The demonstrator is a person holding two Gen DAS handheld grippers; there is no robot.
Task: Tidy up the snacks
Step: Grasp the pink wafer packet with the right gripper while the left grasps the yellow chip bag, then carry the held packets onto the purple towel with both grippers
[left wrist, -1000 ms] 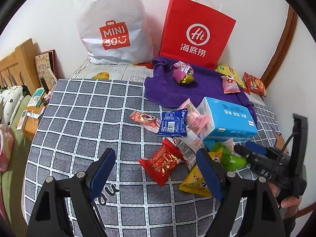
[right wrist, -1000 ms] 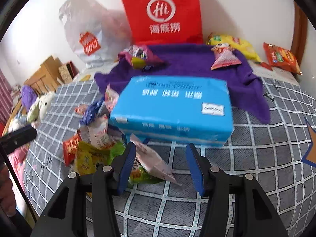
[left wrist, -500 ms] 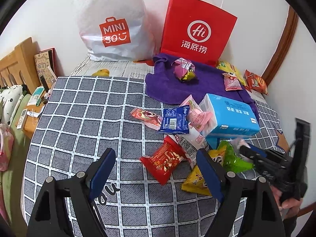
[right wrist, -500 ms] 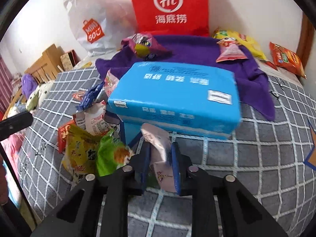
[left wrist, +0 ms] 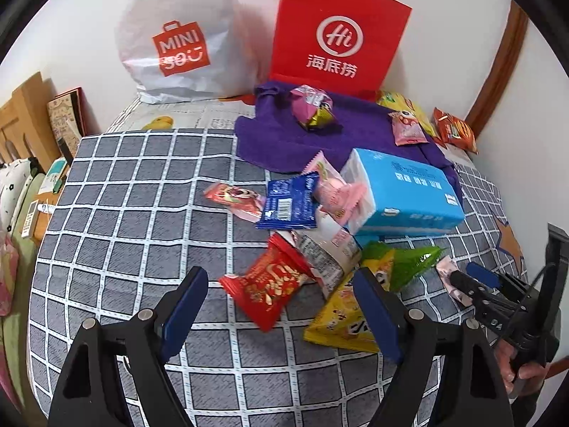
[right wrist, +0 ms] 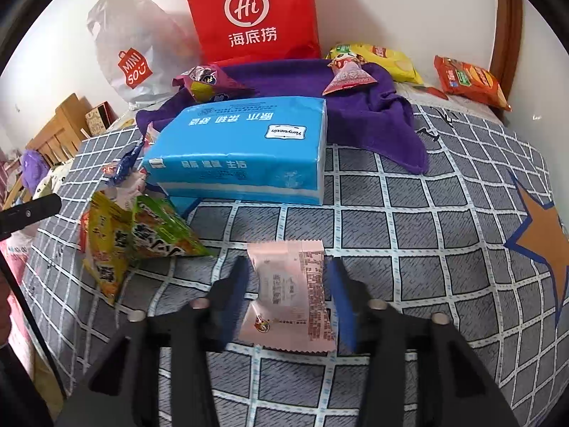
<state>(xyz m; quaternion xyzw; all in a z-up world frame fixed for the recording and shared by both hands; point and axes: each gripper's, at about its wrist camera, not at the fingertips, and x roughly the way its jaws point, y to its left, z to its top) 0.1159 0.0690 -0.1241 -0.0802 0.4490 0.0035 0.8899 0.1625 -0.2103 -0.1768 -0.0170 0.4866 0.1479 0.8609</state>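
A pale pink snack packet (right wrist: 291, 295) lies flat on the checked bedspread between the spread fingers of my right gripper (right wrist: 288, 299), which is open around it. The packet also shows in the left wrist view (left wrist: 450, 274) at the right gripper's tip. My left gripper (left wrist: 281, 306) is open and empty, just above a red packet (left wrist: 270, 284) and a yellow packet (left wrist: 345, 316). A green packet (right wrist: 160, 231) and a yellow one (right wrist: 105, 249) lie left of the right gripper. A blue tissue pack (right wrist: 242, 149) lies behind it.
A purple towel (left wrist: 284, 138) at the back holds a pink-purple bag (left wrist: 313, 106) and a pink packet (left wrist: 407, 128). A red paper bag (left wrist: 338, 35) and a white plastic bag (left wrist: 177, 39) stand against the wall. Blue (left wrist: 290, 203), pink (left wrist: 334, 192) and orange (right wrist: 469, 82) packets lie around.
My right gripper pulled the pale pink packet out from under the blue tissue pack toward the near side, then opened; the packet now lies flat between its fingers. The left gripper barely moved.
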